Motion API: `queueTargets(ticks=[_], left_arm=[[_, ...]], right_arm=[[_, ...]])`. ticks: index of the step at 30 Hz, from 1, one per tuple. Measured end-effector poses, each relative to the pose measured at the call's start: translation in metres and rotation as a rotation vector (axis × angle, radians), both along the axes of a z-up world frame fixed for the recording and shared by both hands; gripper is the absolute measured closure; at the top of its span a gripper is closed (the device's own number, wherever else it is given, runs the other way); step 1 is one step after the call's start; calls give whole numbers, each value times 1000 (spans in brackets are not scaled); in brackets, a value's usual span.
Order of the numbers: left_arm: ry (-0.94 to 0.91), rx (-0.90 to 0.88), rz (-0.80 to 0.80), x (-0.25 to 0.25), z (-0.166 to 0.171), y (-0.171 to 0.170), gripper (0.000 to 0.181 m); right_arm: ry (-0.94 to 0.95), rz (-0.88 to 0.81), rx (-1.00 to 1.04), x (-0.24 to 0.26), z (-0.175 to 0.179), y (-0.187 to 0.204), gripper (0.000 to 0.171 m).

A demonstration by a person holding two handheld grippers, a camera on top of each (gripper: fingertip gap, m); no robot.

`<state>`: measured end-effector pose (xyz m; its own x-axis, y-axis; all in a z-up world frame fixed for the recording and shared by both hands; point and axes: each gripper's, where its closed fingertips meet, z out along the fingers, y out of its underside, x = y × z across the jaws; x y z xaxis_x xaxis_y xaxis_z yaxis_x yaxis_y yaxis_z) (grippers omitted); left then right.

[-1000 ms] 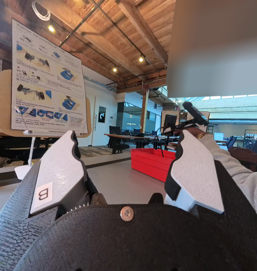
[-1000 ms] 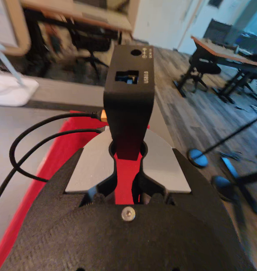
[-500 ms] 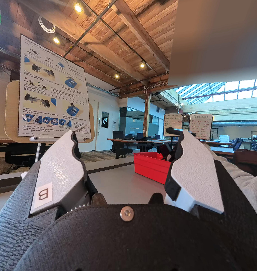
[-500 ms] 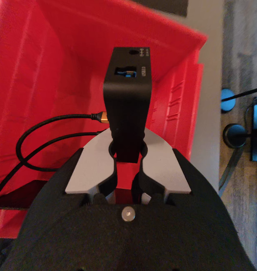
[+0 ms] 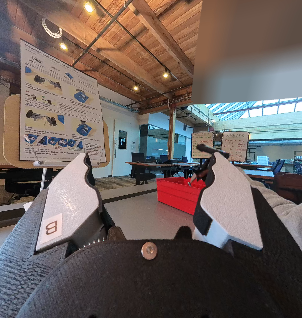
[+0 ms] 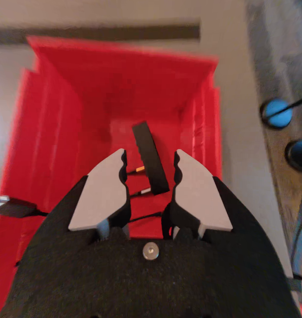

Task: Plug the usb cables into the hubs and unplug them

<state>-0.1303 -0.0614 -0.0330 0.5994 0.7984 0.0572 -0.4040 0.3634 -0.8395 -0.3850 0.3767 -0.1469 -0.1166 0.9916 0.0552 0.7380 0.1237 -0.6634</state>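
Note:
My right gripper (image 6: 150,149) is open above the red bin (image 6: 60,103). A black USB hub (image 6: 150,158) lies on the bin floor below the gap between the fingers, and neither pad touches it. Two cables stay plugged into its left side, one with an orange plug (image 6: 140,169) and one with a silver plug (image 6: 145,191). A loose black USB plug (image 6: 7,206) hangs at the left. My left gripper (image 5: 150,154) is wide open and empty above the grey table (image 5: 143,213), left of the red bin (image 5: 174,191). The right gripper (image 5: 202,169) is mostly hidden behind my left gripper's finger.
An instruction poster (image 5: 60,106) stands on a holder at the back left of the table. The table's right edge drops to a floor with blue-footed stands (image 6: 277,111). A person's grey sleeve (image 5: 284,211) is at the right. Two whiteboards (image 5: 234,146) stand far behind. The gap from one gripper's tips to the other's is roughly 55 cm.
My right gripper tipped down over the red bin, then opened and let go of the hub, which now lies in the bin with its cables. My left gripper stayed open and tilted slightly.

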Motion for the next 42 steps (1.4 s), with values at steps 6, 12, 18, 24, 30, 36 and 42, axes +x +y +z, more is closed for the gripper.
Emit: queueTargets(ticks=[6, 12, 18, 24, 30, 36, 42], left_arm=[[6, -6, -4, 1, 1, 2, 55], [10, -12, -11, 2, 1, 4, 54], [6, 79, -99, 17, 27, -1, 60], [3, 16, -123, 40, 99, -69, 85], [-607, -486, -144, -15, 57, -177, 98], [-1337, -929, -120, -69, -86, -272, 98], [-1503, -1086, -240, -93, -142, -275, 97]], right_arm=[[846, 68, -232, 1, 162, -34, 98], [1184, 235, -464, 55, 257, -84, 25], [1255, 516, -621, 109, 293, -136, 25], [1260, 684, -638, 137, 298, -159, 25], [1279, 675, -657, 141, 302, -159, 25], [1323, 660, -701, 147, 310, -154, 25], [1337, 659, -705, 146, 310, -153, 25]])
